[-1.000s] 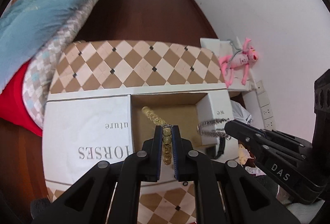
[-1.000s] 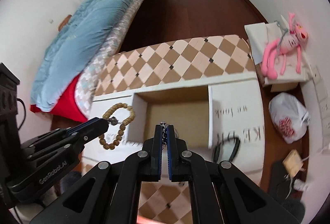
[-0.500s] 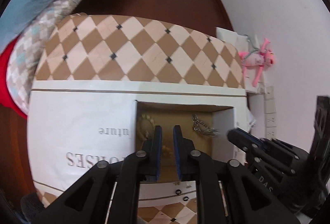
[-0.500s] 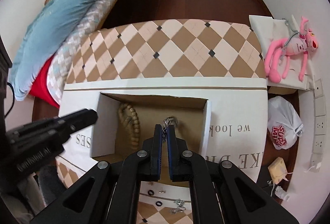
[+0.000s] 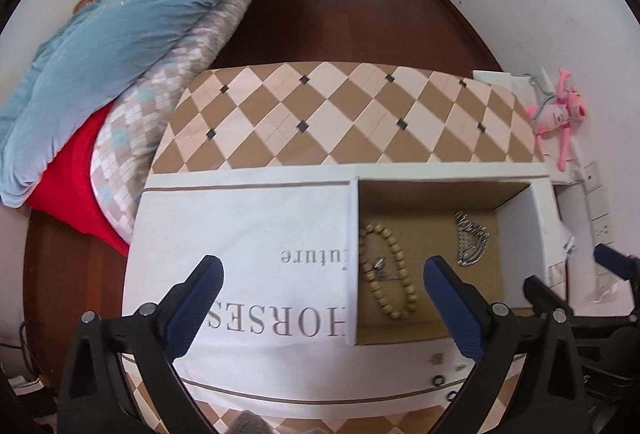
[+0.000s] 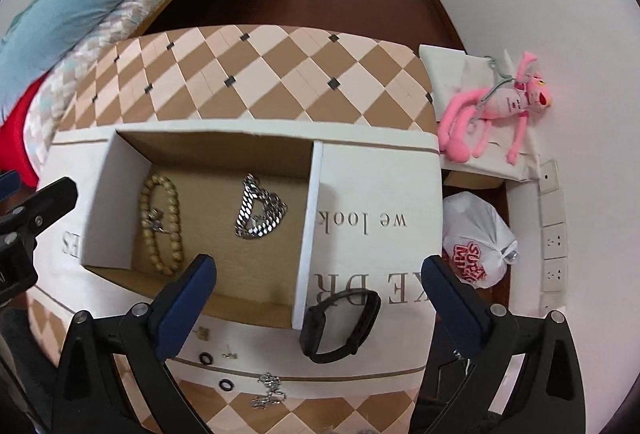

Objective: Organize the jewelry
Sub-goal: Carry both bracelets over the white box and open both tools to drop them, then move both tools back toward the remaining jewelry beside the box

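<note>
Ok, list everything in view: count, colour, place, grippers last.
box: 1, white, on the checkered table
table: 1, tan and cream
bead bracelet: 1, tan, in the box, left side
chain: 1, silver, in the box, right side
watch: 1, black, on the box's front flap
rings: 2, black, box's front edge
small chain: 1, silver, front edge
plush toy: 1, pink, right
bag: 1, white, floor
duvet: 1, blue, bed
left hand-held gripper: open
right hand-held gripper: open

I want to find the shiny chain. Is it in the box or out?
In. The silver metal chain lies on the white cardboard box's brown floor, apart from the tan wooden bead bracelet.
</note>
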The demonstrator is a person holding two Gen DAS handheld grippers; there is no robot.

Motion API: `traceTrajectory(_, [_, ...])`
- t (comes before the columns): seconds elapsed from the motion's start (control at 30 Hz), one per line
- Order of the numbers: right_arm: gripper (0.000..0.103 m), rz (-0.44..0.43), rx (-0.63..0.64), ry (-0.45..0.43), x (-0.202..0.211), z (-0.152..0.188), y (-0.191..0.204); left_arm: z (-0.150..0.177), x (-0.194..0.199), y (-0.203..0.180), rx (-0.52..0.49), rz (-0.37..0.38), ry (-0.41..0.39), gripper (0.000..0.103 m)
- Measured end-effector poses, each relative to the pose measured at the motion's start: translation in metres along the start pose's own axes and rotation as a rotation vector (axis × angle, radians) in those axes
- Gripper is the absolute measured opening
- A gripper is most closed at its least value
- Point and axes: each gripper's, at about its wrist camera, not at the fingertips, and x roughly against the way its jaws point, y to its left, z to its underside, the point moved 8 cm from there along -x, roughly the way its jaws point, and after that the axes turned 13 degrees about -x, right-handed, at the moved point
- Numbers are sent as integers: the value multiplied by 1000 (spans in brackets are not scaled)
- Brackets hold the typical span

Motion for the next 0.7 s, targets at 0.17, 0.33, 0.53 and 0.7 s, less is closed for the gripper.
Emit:
traceTrajectory(0.17, [103,3,-25,-25,-3,10,0,11,-2,-2,-1,-12,1,103])
traceTrajectory(0.33, [103,11,-57,-54,6,14,-4,14,8,-3,3,-13,-18,103])
traceTrajectory(0.53, [103,11,-103,-107,31,17,-14,21,30,-4,18,-4,-51,103])
traceTrajectory(0.7, [103,15,-117,-166,62,22,-20,28,57,-5,17,-12,-96,103])
